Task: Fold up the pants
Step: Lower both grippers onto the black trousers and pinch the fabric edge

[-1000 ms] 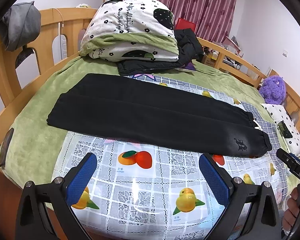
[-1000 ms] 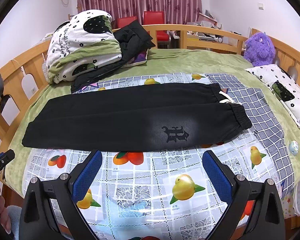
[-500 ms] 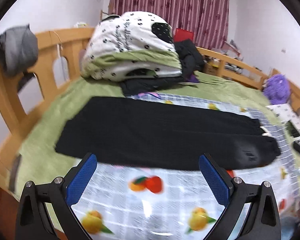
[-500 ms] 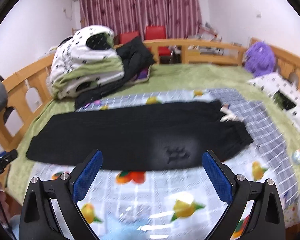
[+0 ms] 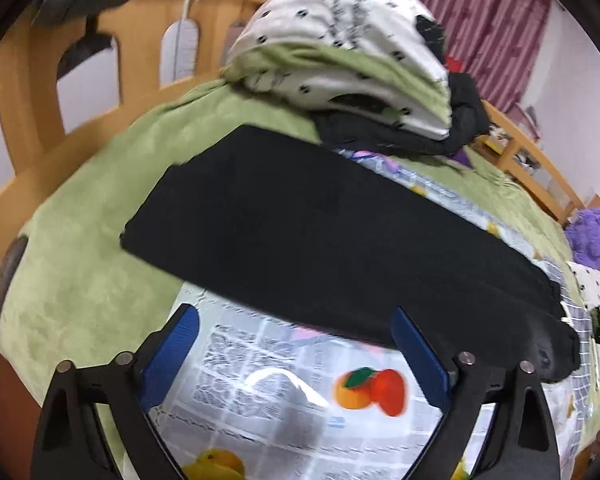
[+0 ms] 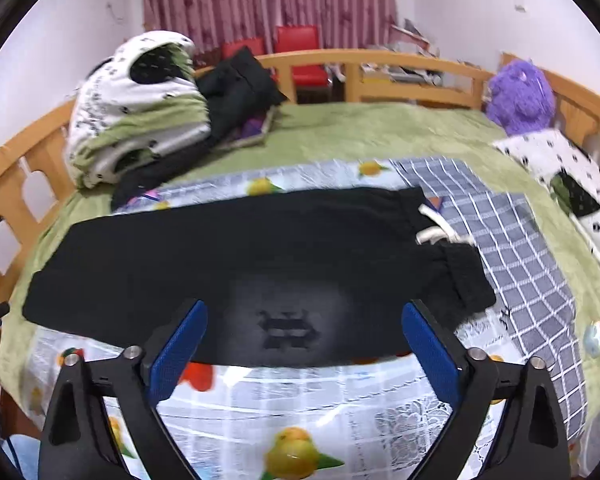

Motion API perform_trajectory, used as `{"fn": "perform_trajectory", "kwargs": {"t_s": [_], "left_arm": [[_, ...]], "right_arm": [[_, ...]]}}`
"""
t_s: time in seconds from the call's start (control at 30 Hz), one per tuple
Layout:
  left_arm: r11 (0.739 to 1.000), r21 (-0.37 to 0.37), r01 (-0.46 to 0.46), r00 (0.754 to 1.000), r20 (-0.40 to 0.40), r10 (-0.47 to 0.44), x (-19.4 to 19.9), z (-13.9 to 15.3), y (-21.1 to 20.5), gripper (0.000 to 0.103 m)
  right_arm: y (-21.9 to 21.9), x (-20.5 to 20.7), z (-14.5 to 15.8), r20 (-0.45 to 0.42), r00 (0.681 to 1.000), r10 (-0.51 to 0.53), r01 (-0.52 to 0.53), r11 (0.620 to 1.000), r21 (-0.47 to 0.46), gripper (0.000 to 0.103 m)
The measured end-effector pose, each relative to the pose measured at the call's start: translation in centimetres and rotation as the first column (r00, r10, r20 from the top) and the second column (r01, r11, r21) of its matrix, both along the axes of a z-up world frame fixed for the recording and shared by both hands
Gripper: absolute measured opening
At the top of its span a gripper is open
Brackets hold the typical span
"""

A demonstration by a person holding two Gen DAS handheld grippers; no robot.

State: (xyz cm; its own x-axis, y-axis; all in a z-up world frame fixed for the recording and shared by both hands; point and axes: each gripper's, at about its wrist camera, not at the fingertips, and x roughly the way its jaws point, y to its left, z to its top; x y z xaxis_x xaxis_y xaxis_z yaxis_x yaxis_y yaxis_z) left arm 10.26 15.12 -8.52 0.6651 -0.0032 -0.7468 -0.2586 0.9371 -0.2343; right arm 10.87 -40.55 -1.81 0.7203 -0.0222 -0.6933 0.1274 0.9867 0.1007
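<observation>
Black pants (image 5: 320,232) lie flat across the bed, folded lengthwise, with a straight end on the left. In the right wrist view the pants (image 6: 228,256) show a dark logo (image 6: 288,326) and a white drawstring (image 6: 434,230) at the right end. My left gripper (image 5: 294,316) hovers at the pants' near edge towards the left end. Its jaws are closing and the blue pads (image 5: 172,356) press on nothing. My right gripper (image 6: 305,307) is over the near edge at the logo. Its jaws are closing too, and its pads (image 6: 430,354) touch no cloth.
A fruit-print sheet (image 5: 300,400) covers the near side of the green bed (image 6: 360,132). A folded white-and-green quilt (image 5: 340,52) and dark clothes (image 5: 460,120) sit behind the pants. A grey checked cloth (image 6: 520,240), spotted pillow (image 6: 572,192) and purple plush (image 6: 520,92) lie right. Wooden rails (image 6: 380,60) ring the bed.
Both grippers have moved in towards the pants, which now fill more of each view. The left view has tilted. Both pairs of jaws stand slightly narrower. The pants have not moved.
</observation>
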Motion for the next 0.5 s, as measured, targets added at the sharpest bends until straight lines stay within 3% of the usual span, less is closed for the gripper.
{"fn": "perform_trajectory", "kwargs": {"t_s": [0.13, 0.23, 0.3, 0.5], "left_arm": [[0.999, -0.014, -0.029, 0.998, -0.057, 0.028, 1.0, -3.8, 0.8, 0.092], [0.998, -0.056, -0.025, 0.995, -0.097, 0.02, 1.8, -6.2, 1.4, 0.09], [0.994, -0.106, -0.024, 0.993, -0.115, 0.011, 2.5, -7.7, 1.8, 0.089], [0.986, -0.155, -0.057, 0.997, -0.06, 0.048, 4.2, -9.1, 2.5, 0.088]], "right_arm": [[-2.9, 0.3, -4.5, -0.046, 0.995, -0.088, 0.089, 0.995, 0.038, 0.065], [-5.1, 0.9, -8.5, -0.147, 0.979, -0.139, 0.156, 0.982, 0.11, 0.063], [-5.8, 1.1, -10.5, -0.207, 0.97, -0.129, 0.163, 0.974, 0.155, 0.054], [-6.9, 1.4, -14.5, -0.212, 0.971, -0.11, 0.176, 0.93, 0.323, 0.054]]}}
